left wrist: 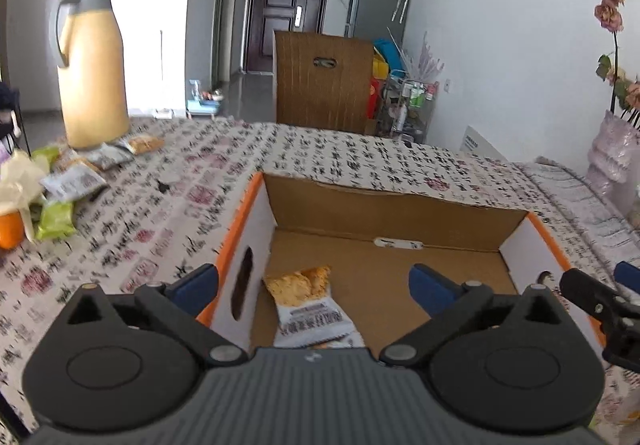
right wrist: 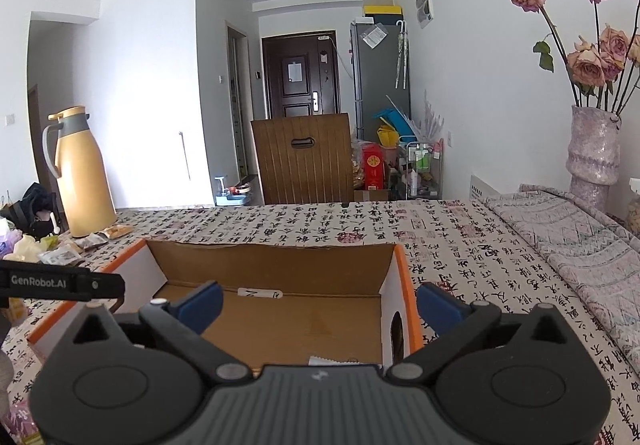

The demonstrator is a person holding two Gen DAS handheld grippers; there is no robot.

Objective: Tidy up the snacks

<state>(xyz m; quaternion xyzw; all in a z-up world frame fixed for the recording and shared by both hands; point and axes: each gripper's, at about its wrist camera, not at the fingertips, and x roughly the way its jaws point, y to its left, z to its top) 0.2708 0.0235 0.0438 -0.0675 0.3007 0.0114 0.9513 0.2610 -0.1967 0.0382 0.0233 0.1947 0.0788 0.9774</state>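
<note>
An open cardboard box (left wrist: 384, 213) with orange edges stands on the patterned tablecloth. Inside it lies one snack packet (left wrist: 310, 305), white with a picture of orange crackers. My left gripper (left wrist: 314, 283) hangs open above the box's left side, straddling the left wall, with nothing held. More snack packets (left wrist: 68, 181) lie in a loose pile at the far left. In the right wrist view my right gripper (right wrist: 320, 303) is open and holds nothing over the box (right wrist: 272, 265), straddling its right wall. A corner of the packet (right wrist: 340, 360) shows just above the gripper body.
A tall yellow thermos jug (left wrist: 92, 77) stands behind the snack pile, and an orange fruit (left wrist: 10, 231) sits at the left edge. At the table's right a vase of dried roses (right wrist: 592, 149) stands on a grey cloth (right wrist: 568, 241). A wooden chair back (right wrist: 304, 157) rises behind the table.
</note>
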